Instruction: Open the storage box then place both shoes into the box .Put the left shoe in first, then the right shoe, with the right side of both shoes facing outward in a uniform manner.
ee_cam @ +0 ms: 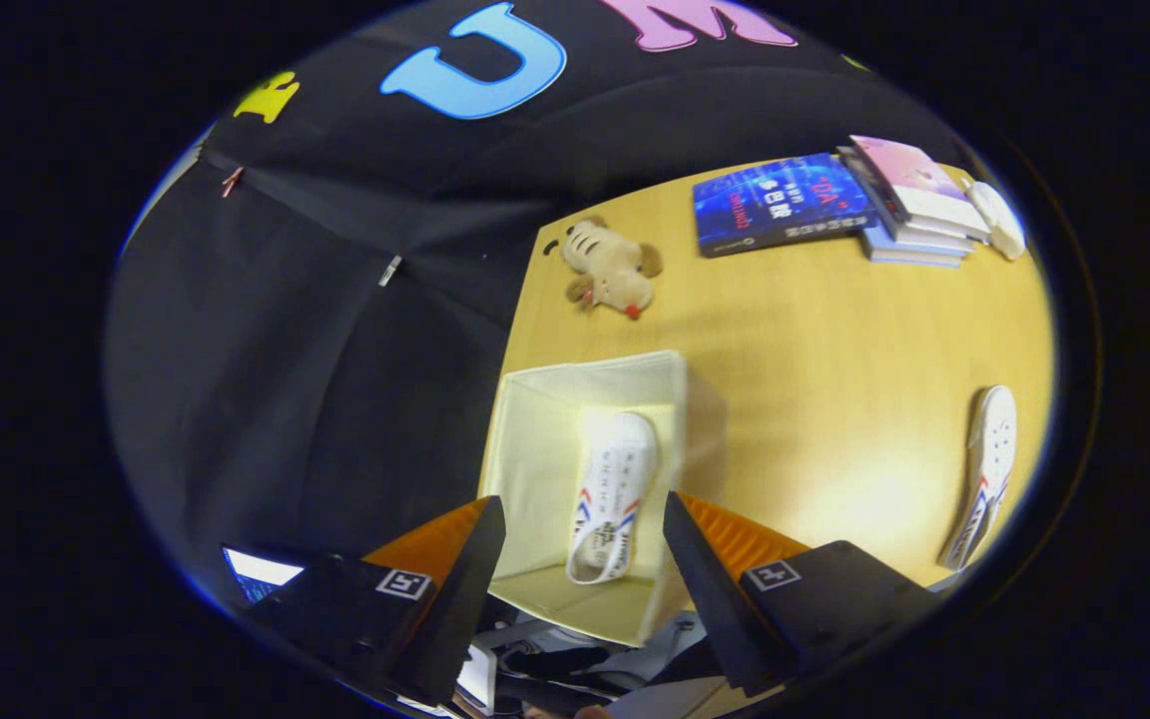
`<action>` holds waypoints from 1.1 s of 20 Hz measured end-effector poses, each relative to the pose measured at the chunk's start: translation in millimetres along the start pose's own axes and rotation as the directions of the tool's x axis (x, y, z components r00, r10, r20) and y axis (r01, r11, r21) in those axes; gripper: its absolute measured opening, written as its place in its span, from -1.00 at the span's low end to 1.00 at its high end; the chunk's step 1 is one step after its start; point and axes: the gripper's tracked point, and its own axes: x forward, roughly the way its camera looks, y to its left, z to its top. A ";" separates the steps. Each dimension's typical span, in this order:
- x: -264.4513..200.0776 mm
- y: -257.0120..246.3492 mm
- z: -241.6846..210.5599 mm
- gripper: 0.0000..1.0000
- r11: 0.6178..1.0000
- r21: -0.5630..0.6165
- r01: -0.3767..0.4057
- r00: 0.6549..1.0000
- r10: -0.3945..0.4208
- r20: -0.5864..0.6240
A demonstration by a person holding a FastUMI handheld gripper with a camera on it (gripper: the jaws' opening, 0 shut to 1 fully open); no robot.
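Lying inside the open cream fabric storage box [535,439], a white canvas shoe with red and blue side stripes [615,494] rests lengthwise, toe pointing away, between and just ahead of the gripper [585,529], whose fingers are spread wide and hold nothing. The second matching white shoe [986,469] lies on the smooth wooden table [835,379], well apart. Beyond sit a plush tiger toy [610,265] and stacked books [835,205].

The blue book [780,203] on the surface carries red characters reading "DA" in quotation marks; its remaining cover print is too small to read. Lettering on the strap of the shoe [615,494] inside the box [535,439] is illegible.

The gripper [585,524] fingers stand apart.
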 end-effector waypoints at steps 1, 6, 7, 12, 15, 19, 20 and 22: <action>-14.4 -21.9 2.2 0.94 1.000 -0.001 0.026 1.000 -0.026 0.008; -66.0 -145.5 9.3 0.92 0.977 0.029 0.213 0.976 -0.214 0.047; -74.5 -176.5 9.2 0.92 0.964 0.034 0.264 0.963 -0.265 0.052; -107.6 -305.6 -11.0 0.93 0.892 0.063 0.448 0.893 -0.450 0.023; -115.1 -363.3 -30.0 0.88 0.856 0.060 0.513 0.858 -0.512 -0.025; -94.3 -404.4 -49.5 0.83 0.870 0.094 0.483 0.874 -0.475 -0.097; -87.7 -409.1 -53.1 0.77 0.880 0.099 0.464 0.884 -0.454 -0.112; -77.4 -419.2 -57.9 0.74 0.889 0.104 0.447 0.891 -0.431 -0.145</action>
